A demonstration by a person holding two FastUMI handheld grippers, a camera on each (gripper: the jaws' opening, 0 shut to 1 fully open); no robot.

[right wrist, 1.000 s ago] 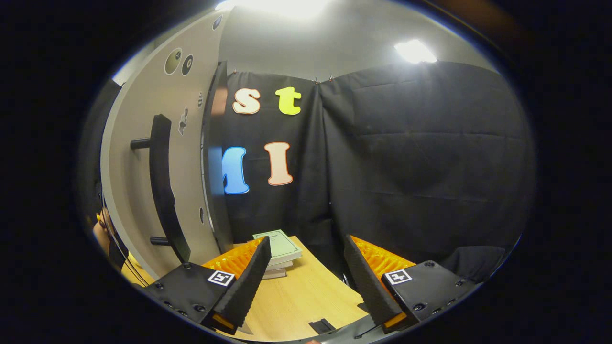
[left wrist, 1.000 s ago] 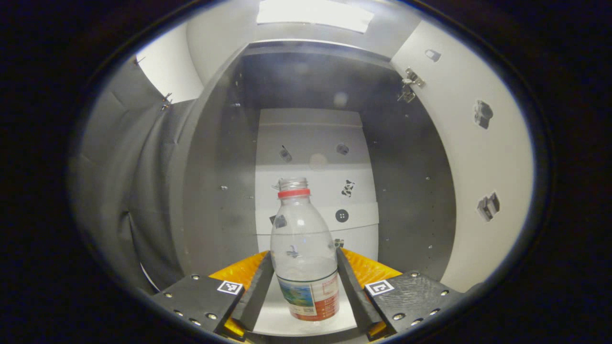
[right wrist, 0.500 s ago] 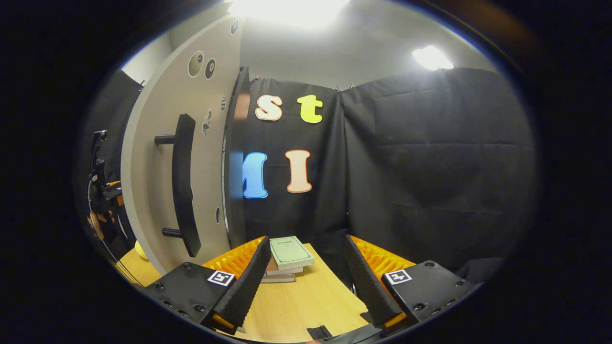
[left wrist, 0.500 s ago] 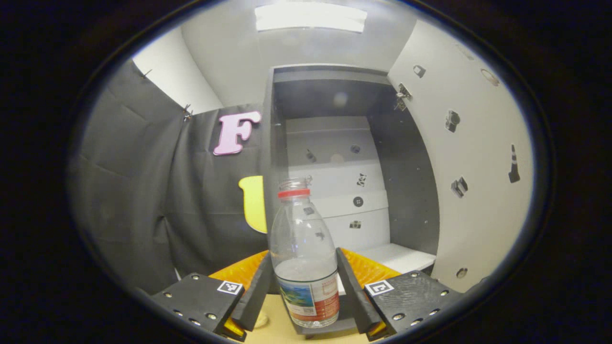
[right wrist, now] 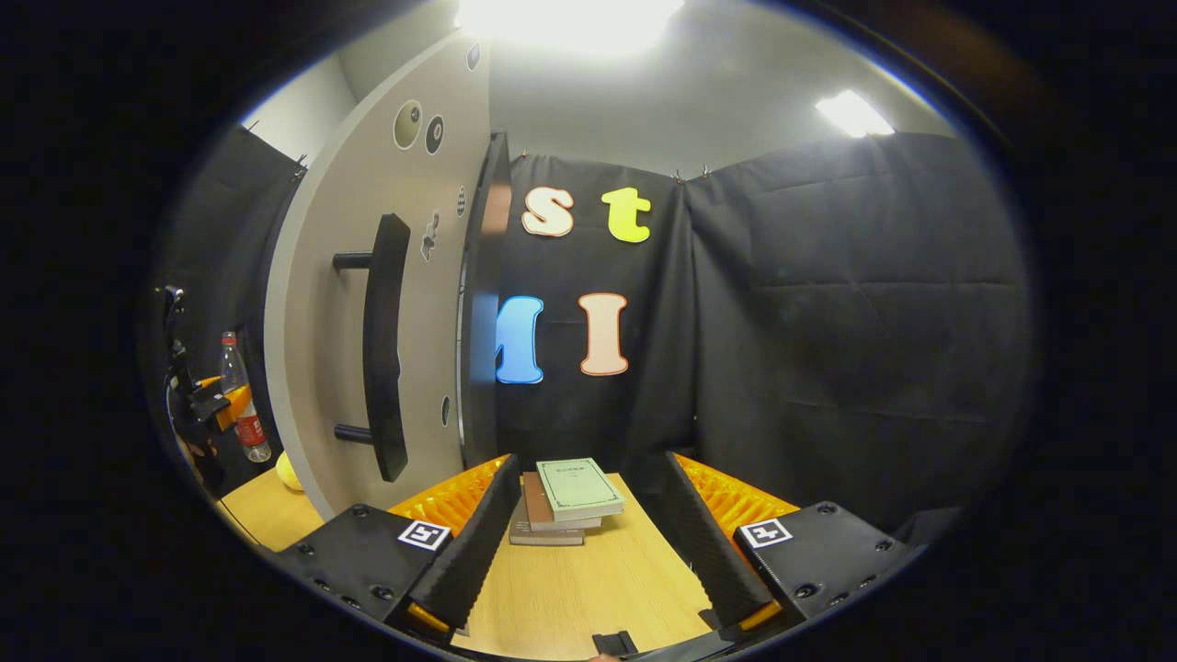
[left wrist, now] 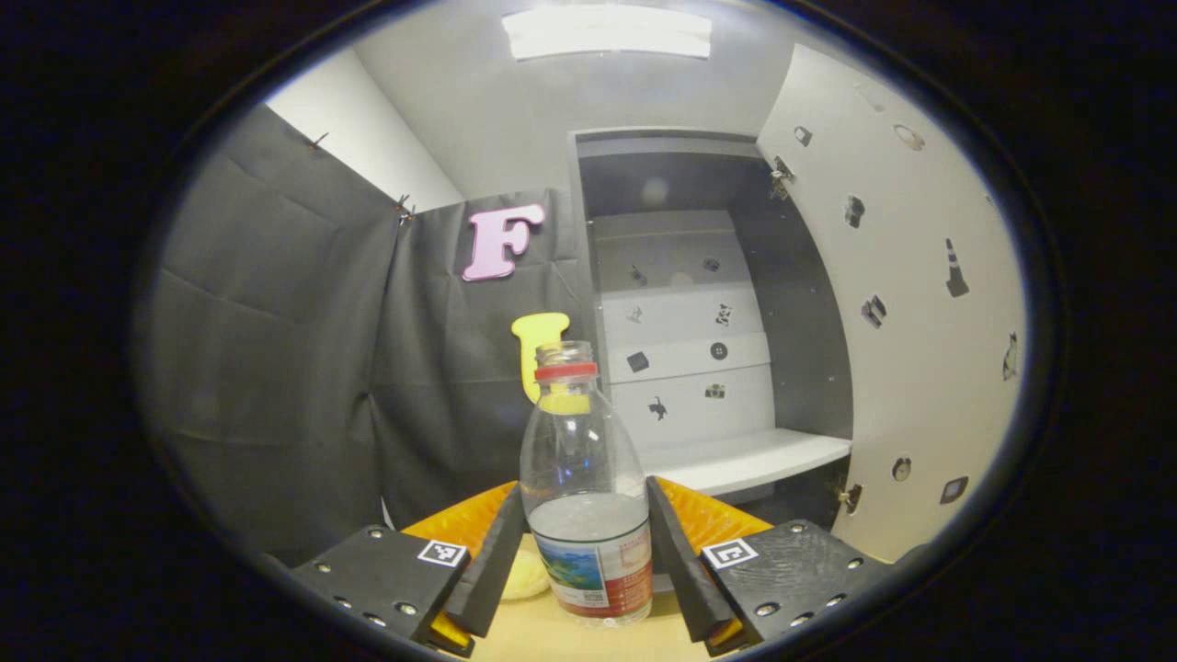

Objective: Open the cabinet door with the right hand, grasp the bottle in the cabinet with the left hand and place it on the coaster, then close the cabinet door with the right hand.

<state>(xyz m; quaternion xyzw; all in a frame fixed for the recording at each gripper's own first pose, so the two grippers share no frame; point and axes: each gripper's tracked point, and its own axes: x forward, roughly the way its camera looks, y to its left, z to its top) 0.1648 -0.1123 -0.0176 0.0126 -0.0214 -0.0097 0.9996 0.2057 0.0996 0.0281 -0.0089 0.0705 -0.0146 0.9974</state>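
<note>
Black cloth lines the booth behind your left gripper view, with the cabinet (left wrist: 726, 303) standing open at centre right and its door (left wrist: 919, 303) swung out along the right edge. At the bottom centre your left gripper (left wrist: 586, 561) has both fingers pressed against the lower body of the bottle (left wrist: 584, 496), which stands upright between them, out in front of the cabinet and above the wooden table (left wrist: 588, 639). A pale yellow round thing, probably the coaster (left wrist: 524, 575), peeks out at lower left of the bottle, close by.

Over in your right gripper view, the same door (right wrist: 368, 303) fills the left of the frame with its dark bar handle (right wrist: 382, 359) facing you. Your right gripper (right wrist: 588, 561) sits at the bottom with its jaws spread and nothing between them, over the table (right wrist: 588, 588), with a small stack of books (right wrist: 565, 501) just beyond. At the far left edge you can make out the bottle (right wrist: 241, 405) in the other gripper.

You appear to be mid-carry: door open, bottle out, not yet placed. Next, lower it squarely onto the coaster and release; then bring your right gripper to the handle to close up.
</note>
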